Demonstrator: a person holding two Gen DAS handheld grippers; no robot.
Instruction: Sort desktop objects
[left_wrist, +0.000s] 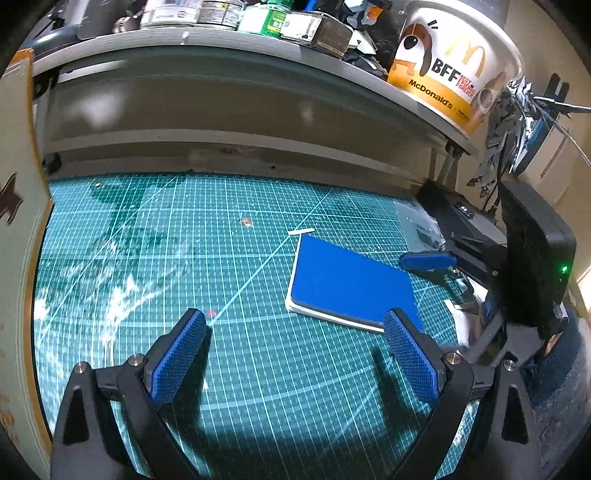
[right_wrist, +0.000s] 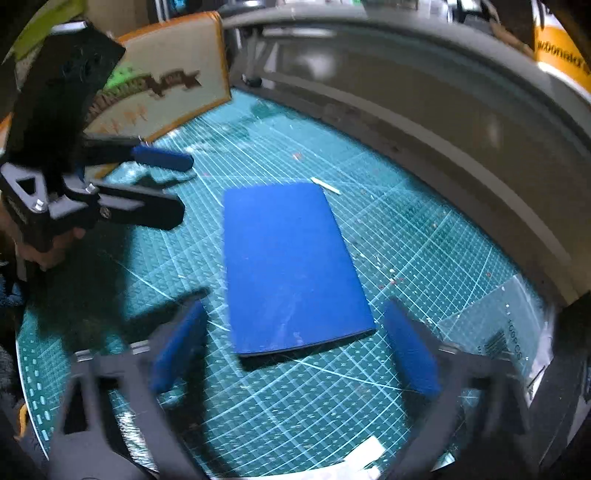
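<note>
A blue notebook (right_wrist: 291, 266) lay flat on the green cutting mat (right_wrist: 406, 229) covering the desk, held by neither gripper. The right gripper (right_wrist: 295, 343) hovered over its near end, fingers spread apart and empty. The left gripper (left_wrist: 295, 354) stood beside the notebook, likewise spread wide and empty.

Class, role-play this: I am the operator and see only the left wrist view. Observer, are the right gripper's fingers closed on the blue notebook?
Observer: No. The right gripper is open, one finger on either side of the blue notebook's near end, neither pressing it.
Operator: Anything lying on its cover?
Observer: No, the whole cover is bare.
Operator: Who carries my left gripper?
Observer: A hand holds the left gripper, open, beside the notebook's far-left corner, apart from it.
</note>
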